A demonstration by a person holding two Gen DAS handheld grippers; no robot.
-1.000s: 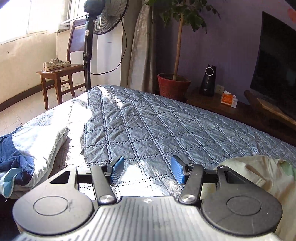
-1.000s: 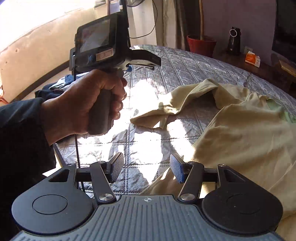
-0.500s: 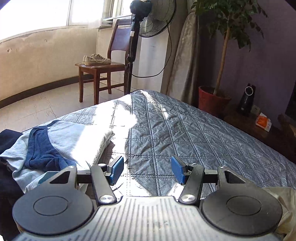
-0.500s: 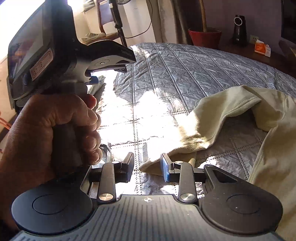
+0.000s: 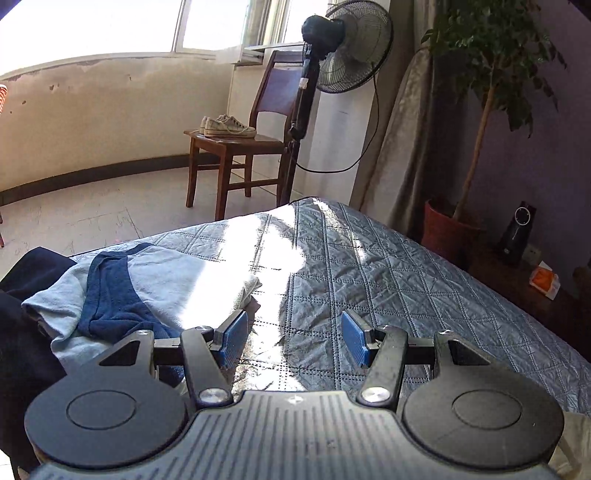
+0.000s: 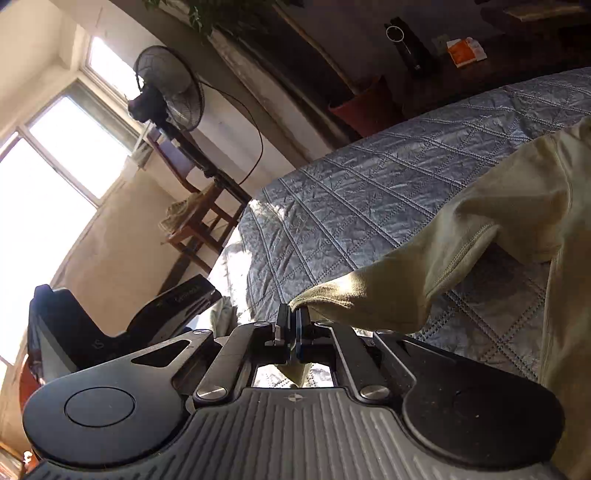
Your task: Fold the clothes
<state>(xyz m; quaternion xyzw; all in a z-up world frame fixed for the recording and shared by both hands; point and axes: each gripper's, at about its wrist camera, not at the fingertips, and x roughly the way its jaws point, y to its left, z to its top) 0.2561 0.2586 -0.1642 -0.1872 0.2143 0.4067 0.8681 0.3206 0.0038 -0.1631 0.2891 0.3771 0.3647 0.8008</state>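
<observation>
Above the quilt (image 6: 369, 192), the rolled right tool (image 6: 290, 334) pinches the yellow sleeve (image 6: 424, 258).

I am operating in a home bedroom: a bed with a grey-blue quilted cover (image 5: 388, 280), a brown wooden chair (image 5: 236, 147) bearing pale canvas shoes (image 5: 227, 126), a black pedestal fan (image 5: 347, 48), a grey curtain (image 5: 402, 140) and a red-potted tree (image 5: 448, 229).

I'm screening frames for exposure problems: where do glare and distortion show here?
Left wrist view: window blown white, a sun patch glares on the quilt, fisheye bends the wall. Right wrist view: window overexposed, horizon tilted, yellow sleeve sharp.
</observation>
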